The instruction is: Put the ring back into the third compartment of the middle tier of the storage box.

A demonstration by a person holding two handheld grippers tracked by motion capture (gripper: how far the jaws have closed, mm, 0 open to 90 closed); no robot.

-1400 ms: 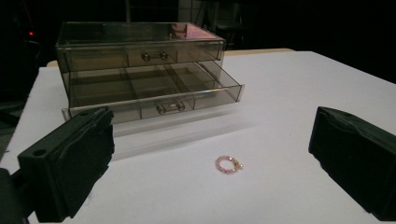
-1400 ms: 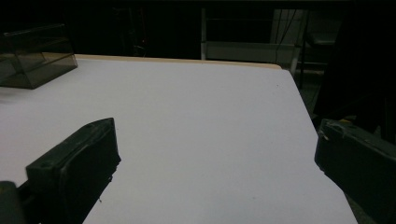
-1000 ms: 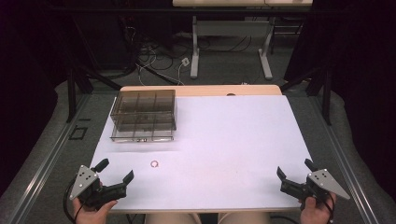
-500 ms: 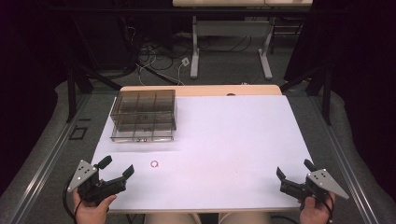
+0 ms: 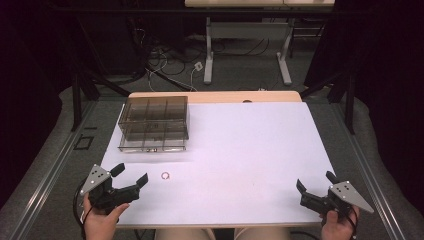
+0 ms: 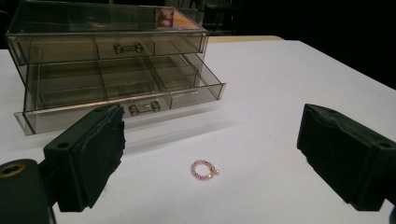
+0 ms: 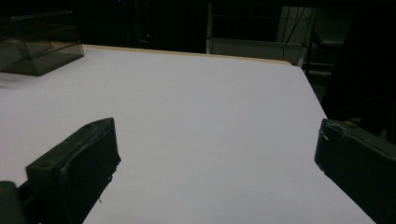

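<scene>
A small ring of pink beads (image 5: 166,175) (image 6: 204,169) lies on the white table (image 5: 250,150) near its front left. My left gripper (image 5: 132,173) (image 6: 212,128) is open just to the left of the ring and points at it. Its jaws have just been closing a little, with nothing between them. The ring rests on the table a short way ahead of them. A smoky clear drawer box (image 5: 155,122) (image 6: 107,70) stands behind the ring, its lower drawer pulled out a little. At the front right corner my right gripper (image 5: 315,181) (image 7: 217,135) is held open and empty.
The table's front edge runs just under both hands. A wooden strip (image 5: 215,96) borders the far edge. The drawer box (image 7: 37,42) is far off to the left in the right gripper view. Dark floor, cables and desk legs lie beyond the table.
My left gripper has shifted a little forward and to the right, closer to the ring. The right gripper and the ring have stayed where they were.
</scene>
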